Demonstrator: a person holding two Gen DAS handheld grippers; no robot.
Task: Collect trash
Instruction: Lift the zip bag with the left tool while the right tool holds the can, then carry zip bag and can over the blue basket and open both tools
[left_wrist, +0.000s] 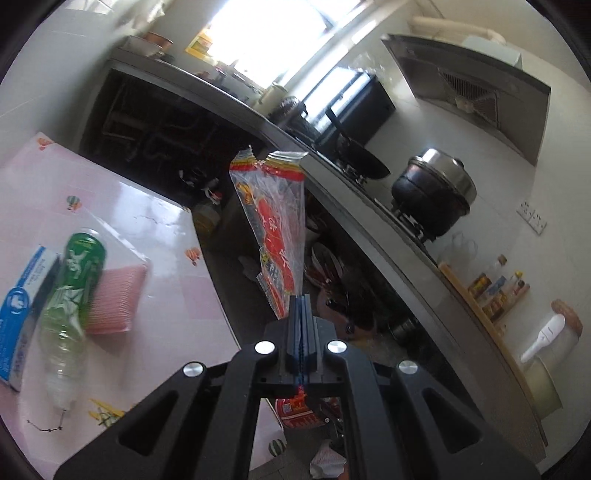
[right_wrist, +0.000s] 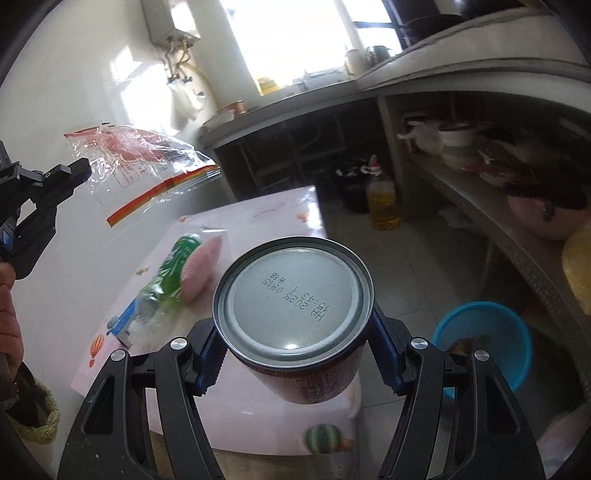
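My left gripper (left_wrist: 302, 301) is shut on a clear plastic wrapper with red and yellow print (left_wrist: 275, 225), held up in the air past the table's edge. It also shows in the right wrist view (right_wrist: 147, 162), hanging from the left gripper (right_wrist: 83, 170). My right gripper (right_wrist: 293, 339) is shut on a dark red metal can (right_wrist: 295, 299), its grey bottom facing the camera, held above the table. A crushed plastic bottle with a green label (left_wrist: 68, 291) lies on the pink table (left_wrist: 155, 229), also seen in the right wrist view (right_wrist: 166, 280).
A blue-and-white box (left_wrist: 22, 306) and a pink sponge (left_wrist: 112, 299) lie beside the bottle. A blue bin (right_wrist: 487, 339) stands on the floor right of the table. A counter with a pot (left_wrist: 434, 192) runs along the right. An oil bottle (right_wrist: 382, 199) stands on the floor.
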